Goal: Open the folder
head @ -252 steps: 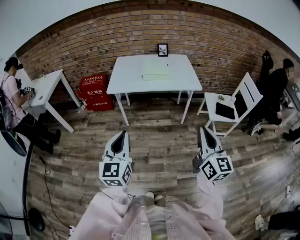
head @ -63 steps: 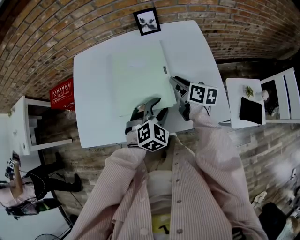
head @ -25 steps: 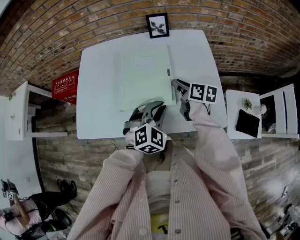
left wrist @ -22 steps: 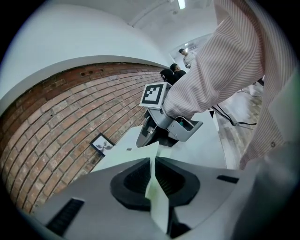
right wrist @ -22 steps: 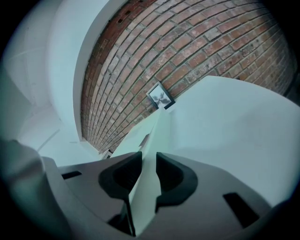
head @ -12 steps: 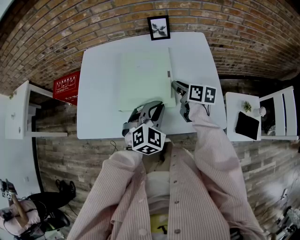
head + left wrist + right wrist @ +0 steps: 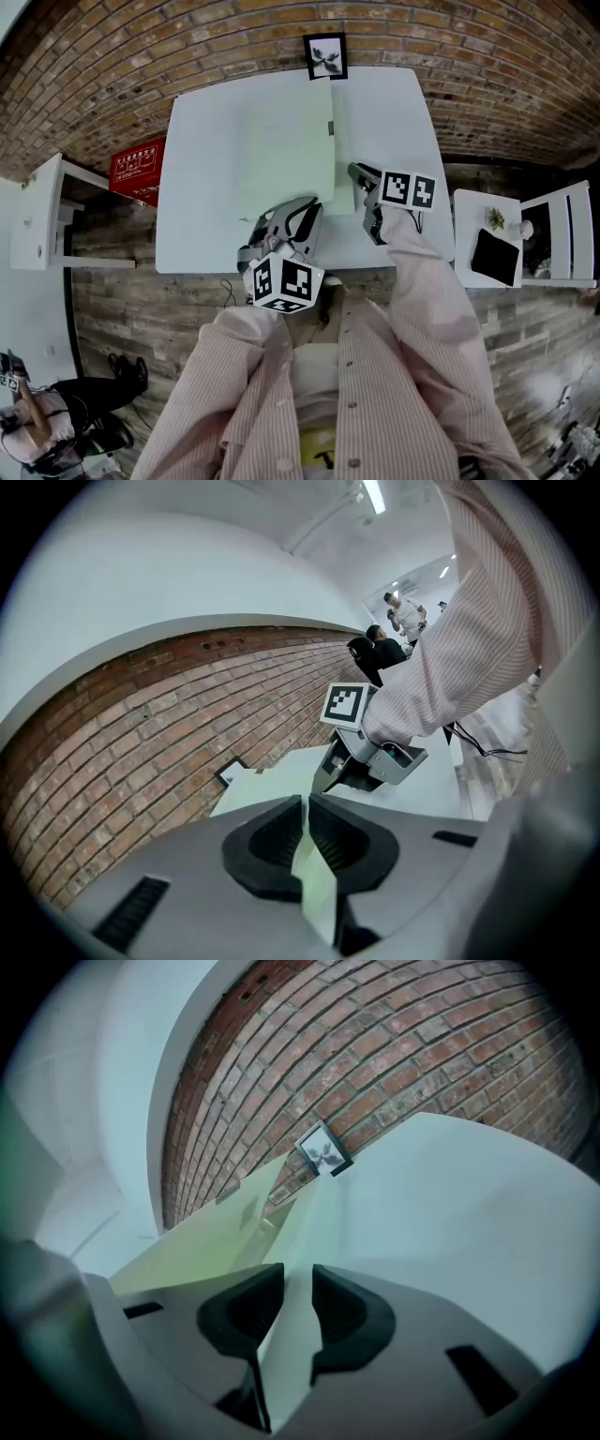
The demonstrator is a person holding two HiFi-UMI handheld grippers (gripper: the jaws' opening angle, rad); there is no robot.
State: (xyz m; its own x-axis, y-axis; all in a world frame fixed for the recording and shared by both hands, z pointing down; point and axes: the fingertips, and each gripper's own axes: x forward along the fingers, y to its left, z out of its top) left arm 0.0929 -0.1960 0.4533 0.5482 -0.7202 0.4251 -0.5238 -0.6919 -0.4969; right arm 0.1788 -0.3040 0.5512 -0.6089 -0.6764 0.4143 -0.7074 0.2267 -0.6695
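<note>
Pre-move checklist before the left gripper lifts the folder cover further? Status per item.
1. Left gripper grips the cover: ok. Its jaws have just been closing and now pinch the thin green sheet.
2. Right gripper holds the folder down: not ok. Its jaws stand apart, and the folder edge between them is not pressed.
3. Cover started: ok. Its near corner is raised off the table.
4. Room for the cover to swing left: ok. The table left of the folder is bare.
5. Picture frame clear of the folder's far edge: cannot tell.
</note>
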